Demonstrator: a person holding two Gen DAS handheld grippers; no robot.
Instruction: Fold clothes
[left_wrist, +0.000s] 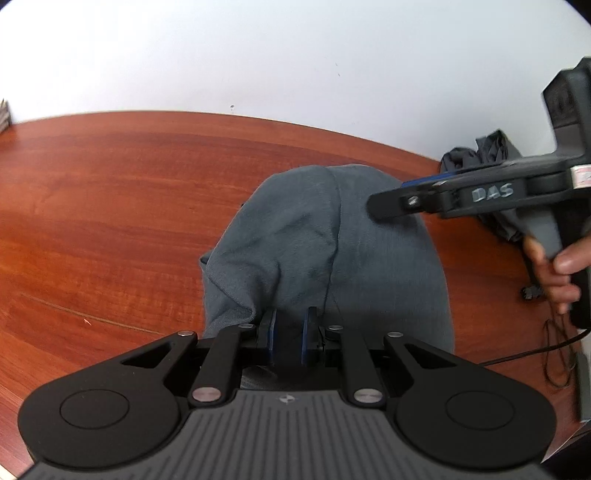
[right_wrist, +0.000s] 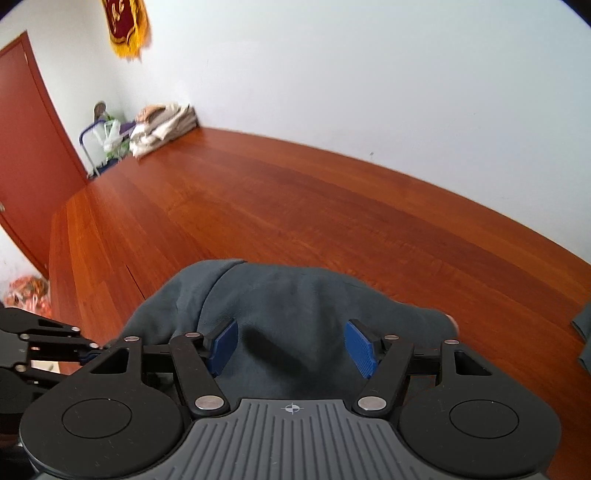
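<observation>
The left gripper (left_wrist: 290, 338) pinches the near edge of the grey garment (left_wrist: 325, 236), which lies right ahead of it. The right gripper (right_wrist: 291, 345) is spread wide over the cloth; it should bite deep before lifting.

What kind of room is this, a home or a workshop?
Probably a plain room in a home: a big wooden table against a bare white wall, folded laundry stacked in the far corner, a red door.
</observation>
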